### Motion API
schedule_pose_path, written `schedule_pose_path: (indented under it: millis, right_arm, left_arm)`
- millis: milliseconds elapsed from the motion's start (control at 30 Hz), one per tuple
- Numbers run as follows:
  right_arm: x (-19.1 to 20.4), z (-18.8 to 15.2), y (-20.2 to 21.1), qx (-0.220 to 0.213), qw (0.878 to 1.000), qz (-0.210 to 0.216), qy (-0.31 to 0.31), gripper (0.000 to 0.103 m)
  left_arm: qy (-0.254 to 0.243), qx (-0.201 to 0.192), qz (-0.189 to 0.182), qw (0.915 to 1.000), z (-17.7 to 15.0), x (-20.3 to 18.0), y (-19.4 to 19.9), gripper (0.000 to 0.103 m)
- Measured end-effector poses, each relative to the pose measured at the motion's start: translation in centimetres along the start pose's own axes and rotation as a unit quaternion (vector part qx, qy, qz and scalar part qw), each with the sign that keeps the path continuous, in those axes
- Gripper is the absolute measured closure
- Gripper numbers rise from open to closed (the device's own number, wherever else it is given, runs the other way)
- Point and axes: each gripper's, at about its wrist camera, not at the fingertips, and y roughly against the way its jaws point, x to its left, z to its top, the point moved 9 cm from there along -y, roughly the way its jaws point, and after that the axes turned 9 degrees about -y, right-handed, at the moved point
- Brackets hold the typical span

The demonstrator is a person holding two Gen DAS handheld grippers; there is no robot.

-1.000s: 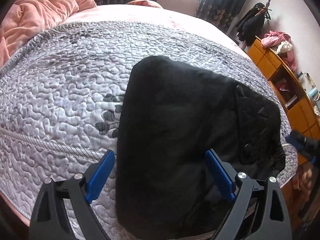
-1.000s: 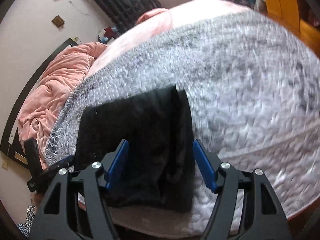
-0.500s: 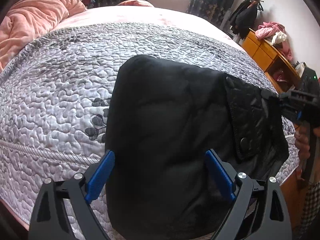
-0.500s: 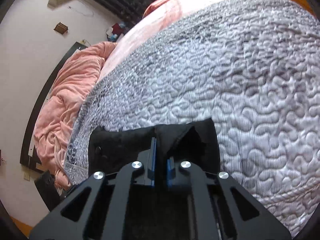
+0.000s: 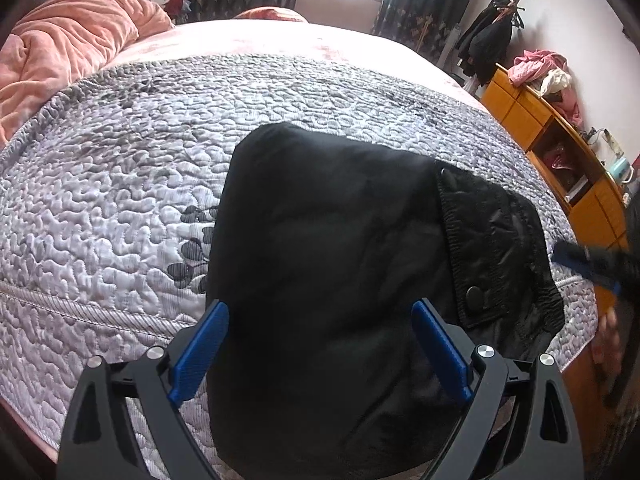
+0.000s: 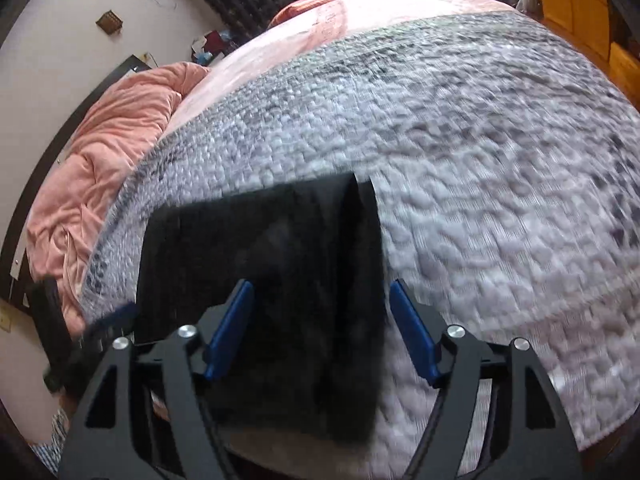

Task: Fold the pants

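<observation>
The black pants (image 5: 332, 264) lie folded into a compact bundle near the front edge of the grey quilted bedspread (image 5: 120, 184). A snap-button flap shows on their right side. My left gripper (image 5: 320, 344) is open, its blue pads on either side of the bundle's near end, holding nothing. My right gripper (image 6: 322, 328) is open too, hovering over the pants (image 6: 280, 252) in the blurred right wrist view. The right gripper also shows at the right edge of the left wrist view (image 5: 588, 264), beside the pants' right end.
A pink comforter (image 5: 60, 48) is piled at the bed's far left. An orange wooden cabinet (image 5: 568, 168) with clothes on top stands right of the bed. A coat rack (image 5: 496, 36) stands by the curtains. The bed's front edge is close below the grippers.
My right gripper, shut on a corner of the pants half a second ago, has let go, opened and pulled back. The left gripper stayed open over the bundle.
</observation>
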Motion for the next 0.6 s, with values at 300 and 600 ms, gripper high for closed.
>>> schedule_pose_path:
  millis: [300,600]
  right_arm:
    - [-0.5,-4.6,-1.5,0.037,0.997,0.039,-0.063,0.058]
    - [1.3,-4.5,0.1,0.023,0.996,0.059,-0.058,0.076]
  left_arm:
    - [-0.007,-0.009,0.001,0.9999,0.1,-0.6,0.5,0.010]
    - [-0.019,-0.013,0.007,0.9997,0.1,-0.8,0.7,0.010]
